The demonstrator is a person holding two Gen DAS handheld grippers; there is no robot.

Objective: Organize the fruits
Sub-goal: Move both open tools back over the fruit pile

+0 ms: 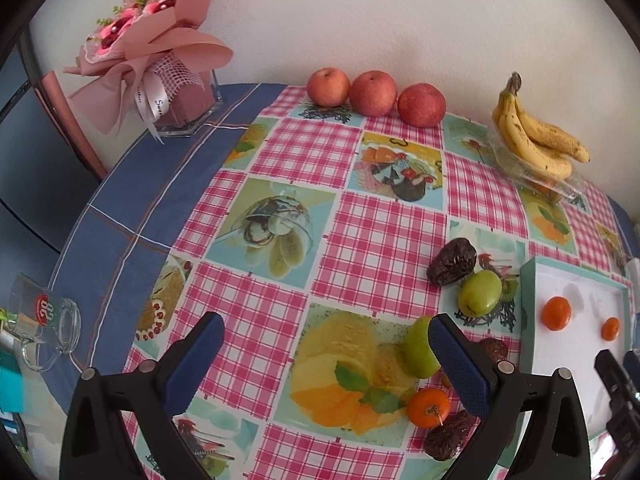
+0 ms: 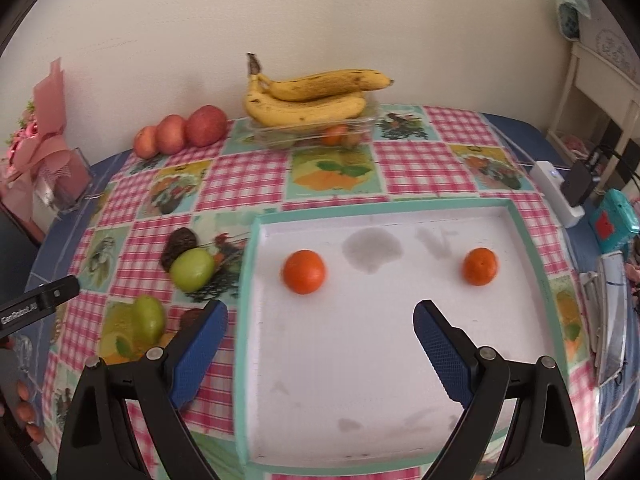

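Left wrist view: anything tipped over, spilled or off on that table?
One thing: the glass mug with the red logo lies on its side on the blue cloth near the table's left edge. No spill shows around it. The white tray has grey blotches, apparently stains. The bananas are speckled brown.

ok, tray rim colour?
Mint green rim on the tray, white inside. Clearest in the right wrist view.
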